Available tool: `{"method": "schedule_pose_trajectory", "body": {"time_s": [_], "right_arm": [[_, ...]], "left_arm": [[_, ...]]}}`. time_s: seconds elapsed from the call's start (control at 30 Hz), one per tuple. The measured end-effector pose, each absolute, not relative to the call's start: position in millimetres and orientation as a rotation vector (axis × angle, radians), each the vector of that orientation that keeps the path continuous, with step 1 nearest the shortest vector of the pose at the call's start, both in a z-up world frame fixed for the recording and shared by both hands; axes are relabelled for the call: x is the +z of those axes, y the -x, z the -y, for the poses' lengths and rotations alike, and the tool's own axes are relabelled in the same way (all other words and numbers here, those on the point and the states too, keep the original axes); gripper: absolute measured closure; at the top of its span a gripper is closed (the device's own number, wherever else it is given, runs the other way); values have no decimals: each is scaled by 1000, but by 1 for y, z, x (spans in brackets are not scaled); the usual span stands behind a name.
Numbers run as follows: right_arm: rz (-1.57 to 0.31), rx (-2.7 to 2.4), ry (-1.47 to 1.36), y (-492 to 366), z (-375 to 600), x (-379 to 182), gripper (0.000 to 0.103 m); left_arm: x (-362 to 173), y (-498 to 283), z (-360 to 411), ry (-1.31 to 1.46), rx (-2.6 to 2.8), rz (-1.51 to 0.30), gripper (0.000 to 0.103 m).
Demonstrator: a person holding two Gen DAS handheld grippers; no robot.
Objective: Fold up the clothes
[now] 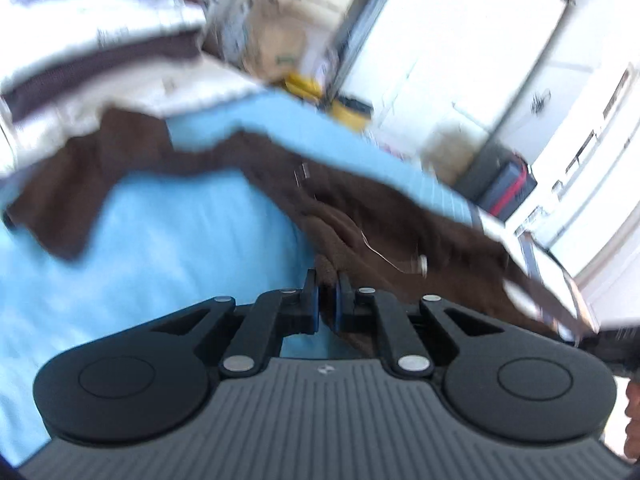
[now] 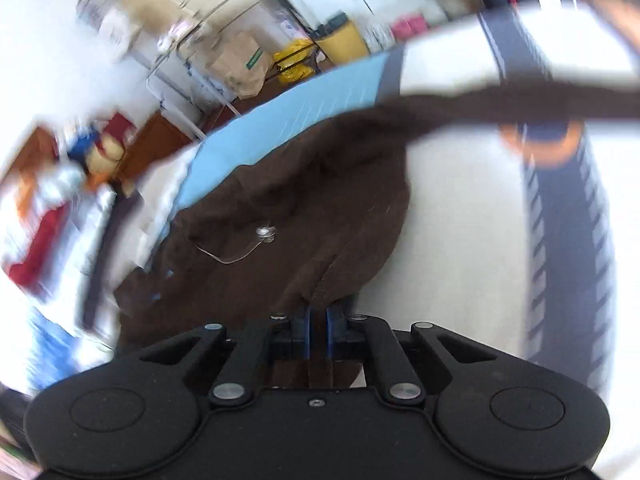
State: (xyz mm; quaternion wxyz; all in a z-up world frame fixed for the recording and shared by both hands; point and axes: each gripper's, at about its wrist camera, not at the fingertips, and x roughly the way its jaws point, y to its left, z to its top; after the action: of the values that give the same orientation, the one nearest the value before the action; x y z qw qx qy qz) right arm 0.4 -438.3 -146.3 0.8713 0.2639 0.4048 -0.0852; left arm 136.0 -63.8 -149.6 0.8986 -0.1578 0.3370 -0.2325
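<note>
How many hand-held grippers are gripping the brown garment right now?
2. The left hand-held gripper pinches the brown garment at its near edge above the blue sheet; the right hand-held gripper clamps another bunched edge.

**A lived-in room at home, laundry under way**

A bed spread with a light blue sheet [image 1: 160, 248] fills the room, folded clothes stacked [image 1: 100, 8] at its far side. Beyond it stand white cupboard doors [image 1: 460, 48], a brown paper bag [image 2: 240, 64], yellow containers [image 1: 348, 110] on the floor and a dark suitcase [image 1: 508, 188]; soft toys [image 2: 100, 152] sit blurred beside wooden furniture.
</note>
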Motion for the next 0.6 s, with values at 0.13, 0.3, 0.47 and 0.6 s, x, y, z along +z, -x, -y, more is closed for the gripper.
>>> {"method": "schedule_pose_trajectory", "body": {"time_s": [0.13, 0.3, 0.47, 0.6], "right_arm": [[-866, -110, -539, 9, 446, -110, 93], [-912, -49, -197, 39, 422, -71, 94], [-1092, 0, -101, 47, 418, -102, 94], [-1080, 110, -132, 54, 408, -92, 94]], "left_arm": [[-122, -138, 52, 360, -517, -710, 97], [-108, -106, 23, 464, -506, -732, 97], [-152, -92, 24, 356, -459, -913, 97], [-153, -86, 19, 383, -421, -932, 97]]}}
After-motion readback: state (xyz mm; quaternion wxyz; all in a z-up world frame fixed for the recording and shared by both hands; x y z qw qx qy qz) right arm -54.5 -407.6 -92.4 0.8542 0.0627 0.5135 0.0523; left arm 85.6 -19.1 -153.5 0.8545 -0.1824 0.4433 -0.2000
